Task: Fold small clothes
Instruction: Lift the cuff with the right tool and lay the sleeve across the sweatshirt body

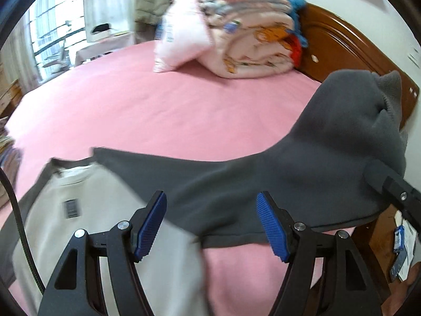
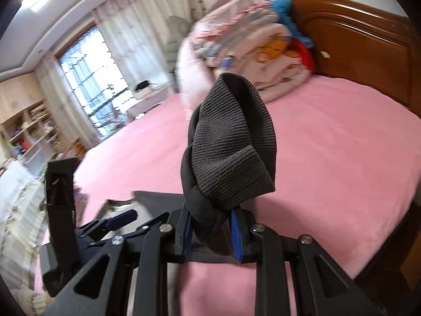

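Right gripper (image 2: 210, 226) clamps grey sleeve (image 2: 229, 144) (ribbed cuff); left gripper (image 1: 211, 226) open.

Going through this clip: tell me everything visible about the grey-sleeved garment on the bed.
The garment is a small top with a cream body and dark grey sleeves and neck trim, soft fleece-like fabric, with a small dark label on the chest. Its body lies on the pink bed sheet under the open left hand-held gripper, which does not touch it. One sleeve is lifted and stretched out to the right; its ribbed cuff, bunched and standing up, is clamped in the right hand-held gripper.
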Motion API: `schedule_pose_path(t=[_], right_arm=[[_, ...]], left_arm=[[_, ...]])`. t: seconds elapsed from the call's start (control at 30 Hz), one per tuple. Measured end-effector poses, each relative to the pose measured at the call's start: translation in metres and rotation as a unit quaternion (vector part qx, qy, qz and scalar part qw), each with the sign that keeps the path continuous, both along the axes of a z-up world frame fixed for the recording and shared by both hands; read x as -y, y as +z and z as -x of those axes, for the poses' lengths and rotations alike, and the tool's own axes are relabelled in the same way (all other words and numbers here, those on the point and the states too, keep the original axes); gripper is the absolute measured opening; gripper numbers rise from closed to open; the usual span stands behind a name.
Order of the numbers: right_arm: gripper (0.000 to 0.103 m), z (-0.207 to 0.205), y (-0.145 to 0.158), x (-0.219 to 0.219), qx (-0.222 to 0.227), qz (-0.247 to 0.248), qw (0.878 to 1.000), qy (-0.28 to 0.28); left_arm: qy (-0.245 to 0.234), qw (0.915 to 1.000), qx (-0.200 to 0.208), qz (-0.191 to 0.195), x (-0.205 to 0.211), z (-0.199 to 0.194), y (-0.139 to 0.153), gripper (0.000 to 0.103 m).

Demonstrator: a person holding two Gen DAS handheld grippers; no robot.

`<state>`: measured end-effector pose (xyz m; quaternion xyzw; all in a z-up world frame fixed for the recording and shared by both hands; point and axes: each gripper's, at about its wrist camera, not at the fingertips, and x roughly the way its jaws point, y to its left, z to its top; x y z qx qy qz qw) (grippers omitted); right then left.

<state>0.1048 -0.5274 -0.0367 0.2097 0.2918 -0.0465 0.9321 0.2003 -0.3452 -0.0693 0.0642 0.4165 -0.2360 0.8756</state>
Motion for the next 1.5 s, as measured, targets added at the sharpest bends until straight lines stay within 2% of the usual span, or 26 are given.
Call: schedule_pose_path(t=[0.17, 0.37, 0.5, 0.57, 0.73, 0.9, 0.93, 0.97, 1.07, 1.17, 1.23, 1.3, 1.4, 1.5], right_arm=[[0.024, -0.024, 0.017, -0.061, 0.018, 0.006, 0.998, 0.058], [0.024, -0.064, 0.017, -0.154, 0.024, 0.028, 0.990, 0.135], [0.024, -0.088, -0.007, -0.223, 0.002, 0.047, 0.982, 0.184], [0.024, -0.097, -0.025, -0.262, -0.014, 0.068, 0.976, 0.207], [0.025, -0.109, -0.085, -0.350, -0.058, 0.148, 0.953, 0.256], [0.029, -0.100, -0.140, -0.395, -0.106, 0.207, 0.924, 0.302], [0.032, -0.095, -0.150, -0.401, -0.117, 0.215, 0.919, 0.309], [0.039, -0.093, -0.154, -0.403, -0.121, 0.214, 0.917, 0.315], [0.058, -0.078, -0.156, -0.403, -0.116, 0.190, 0.914, 0.339], [0.066, -0.064, -0.146, -0.411, -0.090, 0.190, 0.910, 0.357], [0.067, -0.055, -0.135, -0.412, -0.076, 0.188, 0.906, 0.371], [0.067, -0.048, -0.126, -0.405, -0.067, 0.189, 0.906, 0.371], [0.067, -0.040, -0.117, -0.383, -0.065, 0.178, 0.914, 0.358], [0.067, -0.035, -0.113, -0.356, -0.071, 0.169, 0.925, 0.333]], left_arm=[[0.063, 0.9978, 0.014, -0.017, -0.101, -0.008, 0.009, 0.070], [0.151, 0.9883, 0.014, -0.018, -0.230, -0.013, 0.005, 0.070], [0.206, 0.9784, -0.011, -0.013, -0.307, -0.015, -0.017, 0.070], [0.225, 0.9742, -0.021, -0.008, -0.333, -0.014, -0.028, 0.070], [0.275, 0.9599, -0.053, -0.007, -0.400, -0.012, -0.065, 0.070], [0.293, 0.9520, -0.089, 0.004, -0.424, -0.012, -0.093, 0.070], [0.292, 0.9515, -0.095, 0.008, -0.427, -0.012, -0.097, 0.070], [0.291, 0.9514, -0.101, 0.011, -0.428, -0.012, -0.101, 0.070], [0.279, 0.9530, -0.115, 0.024, -0.427, -0.017, -0.106, 0.070], [0.259, 0.9572, -0.122, 0.042, -0.419, -0.021, -0.106, 0.070], [0.237, 0.9604, -0.137, 0.053, -0.412, -0.026, -0.108, 0.070], [0.219, 0.9604, -0.159, 0.066, -0.406, -0.030, -0.110, 0.070], [0.204, 0.9573, -0.190, 0.078, -0.399, -0.031, -0.117, 0.071], [0.208, 0.9441, -0.236, 0.099, -0.400, -0.028, -0.133, 0.071]])
